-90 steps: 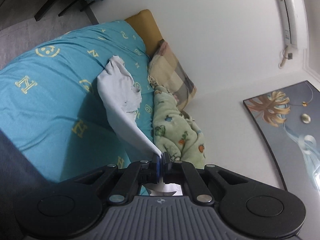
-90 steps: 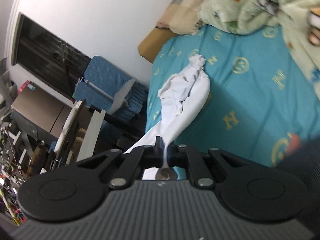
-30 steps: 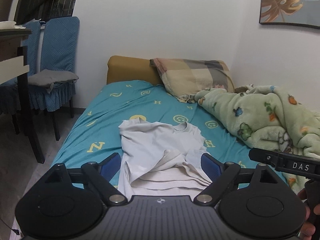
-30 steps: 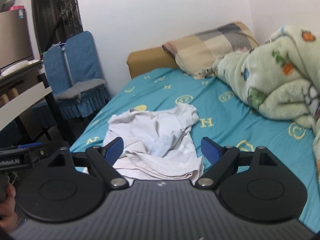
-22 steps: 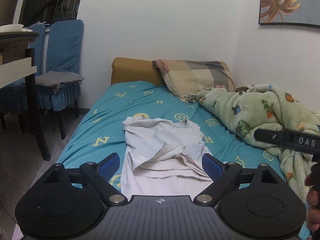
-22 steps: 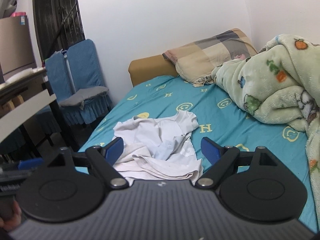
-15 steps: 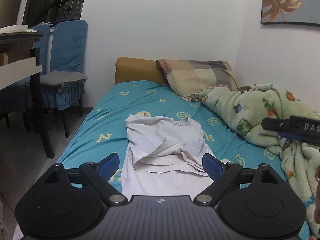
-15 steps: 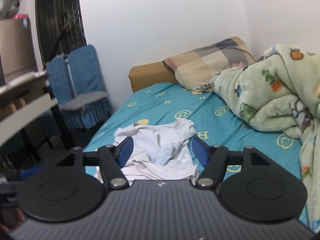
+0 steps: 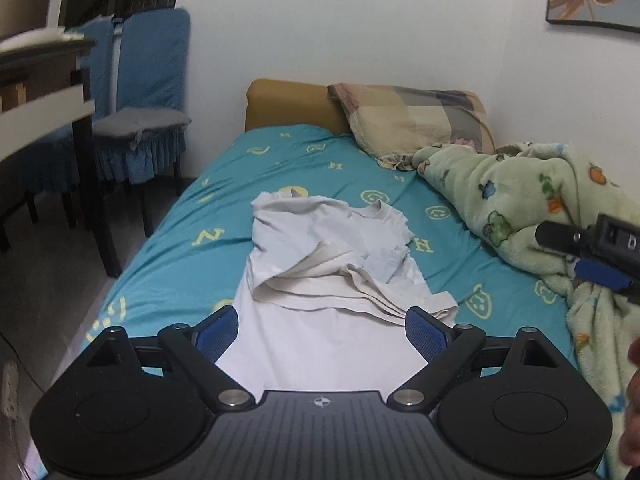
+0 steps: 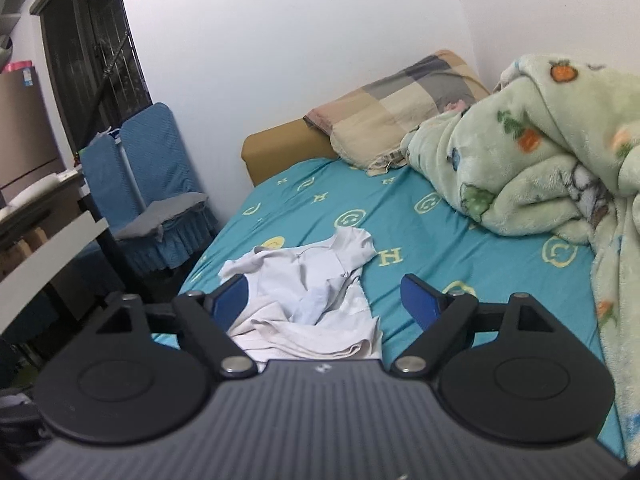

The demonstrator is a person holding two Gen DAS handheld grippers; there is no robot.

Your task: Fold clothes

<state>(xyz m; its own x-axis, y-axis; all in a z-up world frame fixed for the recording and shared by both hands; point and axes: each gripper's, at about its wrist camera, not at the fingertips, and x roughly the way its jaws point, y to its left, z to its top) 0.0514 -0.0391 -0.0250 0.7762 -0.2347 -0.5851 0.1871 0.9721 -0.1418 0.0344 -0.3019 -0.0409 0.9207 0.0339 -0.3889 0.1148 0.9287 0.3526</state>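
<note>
A white T-shirt [image 9: 320,276] lies rumpled on the teal bed sheet [image 9: 224,216], its hem end towards me and its lower part bunched over the middle. It also shows in the right wrist view [image 10: 308,300]. My left gripper [image 9: 322,330] is open and empty, above the shirt's near end. My right gripper [image 10: 326,298] is open and empty, above the shirt's near right part. The right gripper's body [image 9: 592,240] shows at the right edge of the left wrist view.
A green fleece blanket [image 9: 540,208] is heaped along the bed's right side, with a checked pillow [image 9: 412,120] at the head. Blue-covered chairs [image 9: 140,112] and a desk [image 9: 44,92] stand left of the bed. A white wall is behind.
Three seconds ago both grippers were shut on the shirt and held it up. Now the shirt lies on the bed and both grippers are open. Both have drawn back slightly.
</note>
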